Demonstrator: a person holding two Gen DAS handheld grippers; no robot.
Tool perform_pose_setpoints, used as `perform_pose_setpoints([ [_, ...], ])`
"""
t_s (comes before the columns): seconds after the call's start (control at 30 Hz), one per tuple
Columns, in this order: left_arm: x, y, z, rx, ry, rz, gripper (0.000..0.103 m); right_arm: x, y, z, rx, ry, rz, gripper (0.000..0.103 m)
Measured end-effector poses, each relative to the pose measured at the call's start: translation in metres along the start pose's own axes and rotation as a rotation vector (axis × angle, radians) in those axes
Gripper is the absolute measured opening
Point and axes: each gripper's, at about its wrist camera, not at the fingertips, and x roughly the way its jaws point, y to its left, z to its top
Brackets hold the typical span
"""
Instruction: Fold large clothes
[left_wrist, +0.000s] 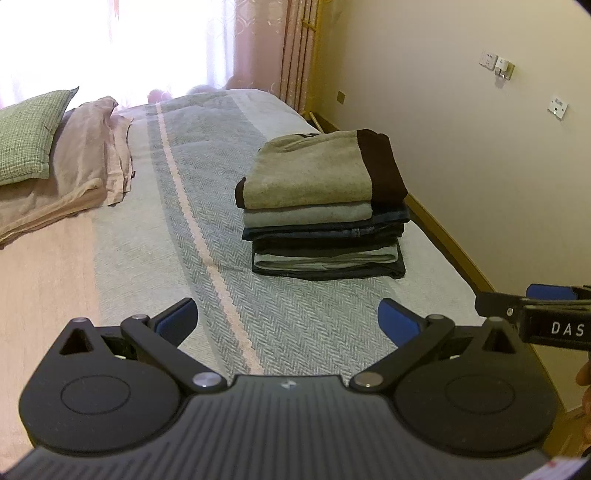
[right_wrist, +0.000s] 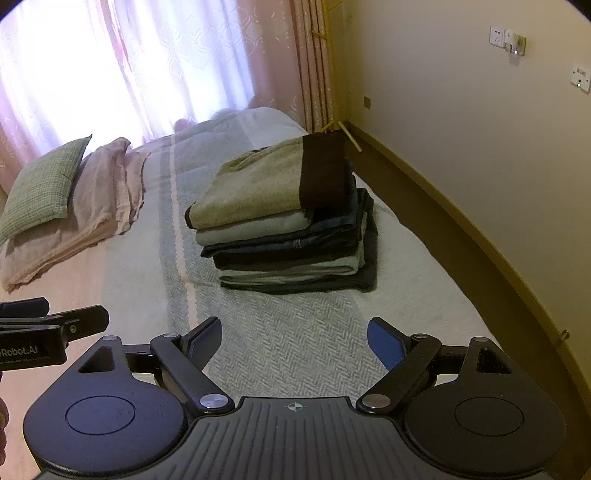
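Both grippers hover above the bed (left_wrist: 140, 229), holding nothing: left gripper (left_wrist: 288, 325) jaws spread wide, right gripper (right_wrist: 294, 345) jaws spread wide too. The stack of folded clothes (right_wrist: 284, 221) sits ahead near the bed's wall-side edge, tan top piece (left_wrist: 314, 173) with a dark band, jeans and grey layers under it. No unfolded garment is in view, so the task looks close to done. Risk: the stack is tall and layers sit slightly offset; a nudge or a one-sided grab could topple it toward the wall gap.
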Motion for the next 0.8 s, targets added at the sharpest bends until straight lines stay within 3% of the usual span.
perform_pose_setpoints([
  [0.8,0.0045,-0.0058,0.0037,0.012,0.001,0.014,0.102,0.0004,0.0014,0.0074,-0.012,-0.003,0.006,0.083],
])
